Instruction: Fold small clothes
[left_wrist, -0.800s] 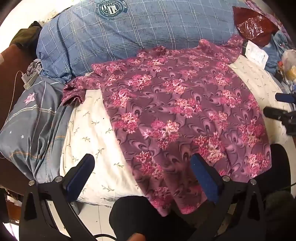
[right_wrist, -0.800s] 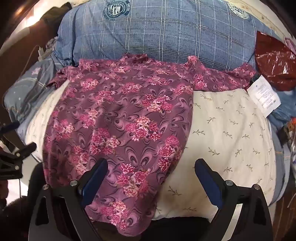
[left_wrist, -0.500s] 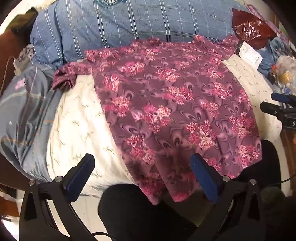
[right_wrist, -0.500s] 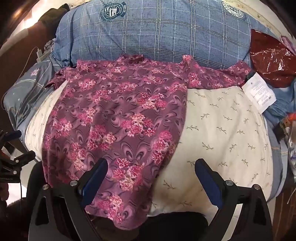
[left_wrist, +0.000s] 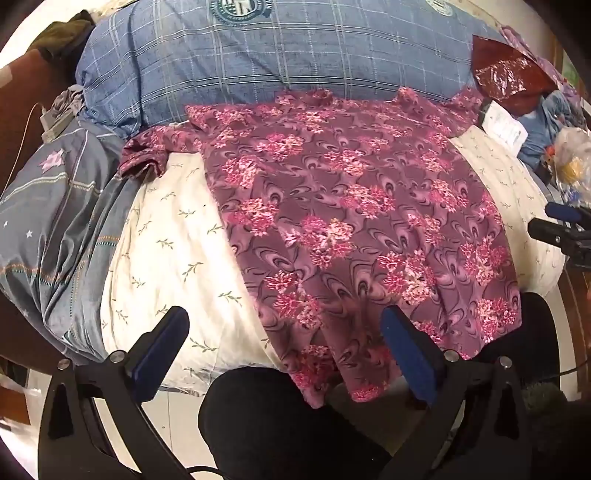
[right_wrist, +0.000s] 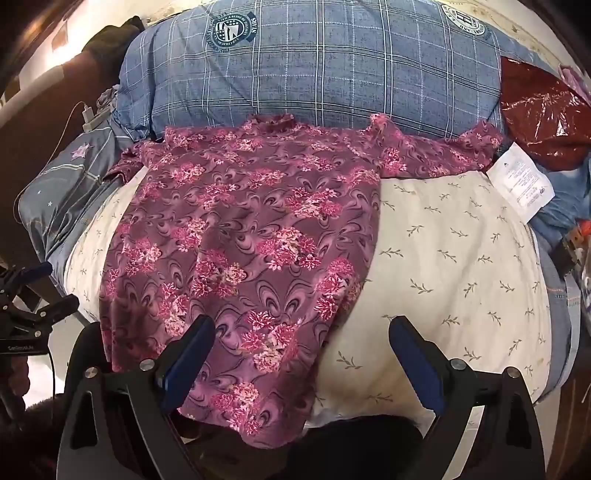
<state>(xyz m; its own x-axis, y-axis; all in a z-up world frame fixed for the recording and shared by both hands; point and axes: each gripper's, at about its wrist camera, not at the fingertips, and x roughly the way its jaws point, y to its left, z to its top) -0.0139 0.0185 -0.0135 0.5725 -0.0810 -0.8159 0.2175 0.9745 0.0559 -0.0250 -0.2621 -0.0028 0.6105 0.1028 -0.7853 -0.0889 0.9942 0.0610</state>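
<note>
A purple shirt with pink flowers (left_wrist: 351, 229) lies spread flat on a cream leaf-print cushion (left_wrist: 166, 258), its hem hanging over the near edge. It also shows in the right wrist view (right_wrist: 243, 251), with both short sleeves out to the sides. My left gripper (left_wrist: 284, 350) is open and empty, held above the shirt's lower left hem. My right gripper (right_wrist: 301, 358) is open and empty above the shirt's lower right hem. Each gripper shows at the edge of the other's view.
A blue plaid pillow (right_wrist: 314, 70) lies behind the shirt's collar. A grey star-print quilt (left_wrist: 55, 229) is at the left. A dark red plastic bag (right_wrist: 543, 110) and a white paper label (right_wrist: 521, 181) lie at the right. Dark trouser legs (left_wrist: 266, 417) are below the hem.
Both grippers have shifted slightly over the bed's near edge; the shirt has not moved. Both stay open and empty.
</note>
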